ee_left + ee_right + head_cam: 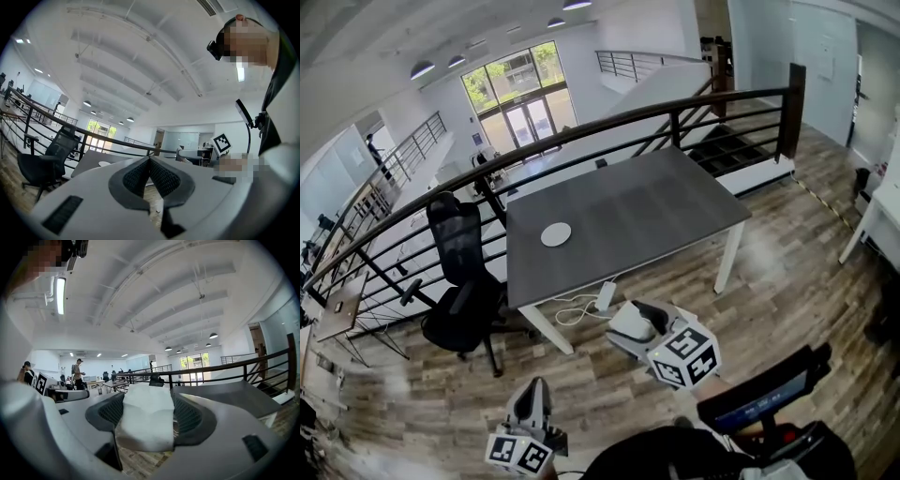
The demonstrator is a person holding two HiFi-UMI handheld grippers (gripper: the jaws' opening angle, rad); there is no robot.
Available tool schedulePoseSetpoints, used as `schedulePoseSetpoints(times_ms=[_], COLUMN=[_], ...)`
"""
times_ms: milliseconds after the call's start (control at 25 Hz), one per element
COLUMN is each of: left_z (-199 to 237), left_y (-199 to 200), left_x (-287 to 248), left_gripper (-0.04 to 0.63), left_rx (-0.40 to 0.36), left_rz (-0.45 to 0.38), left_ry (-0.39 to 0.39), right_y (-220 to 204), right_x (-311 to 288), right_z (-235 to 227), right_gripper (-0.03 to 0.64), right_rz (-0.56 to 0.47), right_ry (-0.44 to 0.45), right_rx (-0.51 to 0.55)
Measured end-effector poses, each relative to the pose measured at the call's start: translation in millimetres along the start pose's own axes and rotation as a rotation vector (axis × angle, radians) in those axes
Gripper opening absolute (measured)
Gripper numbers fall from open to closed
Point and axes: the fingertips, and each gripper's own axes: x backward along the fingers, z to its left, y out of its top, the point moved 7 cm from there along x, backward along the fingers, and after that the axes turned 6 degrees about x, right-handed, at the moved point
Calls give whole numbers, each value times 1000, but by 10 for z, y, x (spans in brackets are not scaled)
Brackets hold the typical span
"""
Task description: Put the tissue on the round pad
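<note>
Tissue point(146, 416): a folded white wad, pinched between the pads of the right tongs point(148, 401) and held in the air short of the worktop's point(656, 206) near edge. Left tongs point(150, 164): pressed together with nothing between them, also short of that near edge. Round pad point(556, 234): white, flat on the worktop towards its left end in the head view, well apart from both tongs.

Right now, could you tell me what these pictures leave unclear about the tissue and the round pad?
- Head view: the round pad is too small to show its surface or thickness.
- Right gripper view: the tissue, gripped in the right claw, fills the middle; the pad does not show.
</note>
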Motion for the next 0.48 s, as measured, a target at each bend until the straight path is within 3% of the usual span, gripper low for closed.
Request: schedulePoseSetpoints(times_ms=[280,480], left_z=[393,455], left_y=[90,124], left_x=[264,272], left_gripper=[3,3], left_rx=[7,0], left_rz=[-3,-3], left_ry=[-31,-50], right_y=[52,76], right_x=[-246,-248], right_z=[385,404], right_gripper=[334,334], right_rz=[-9,-12], right_ry=[-25,-46], right_rx=[7,9])
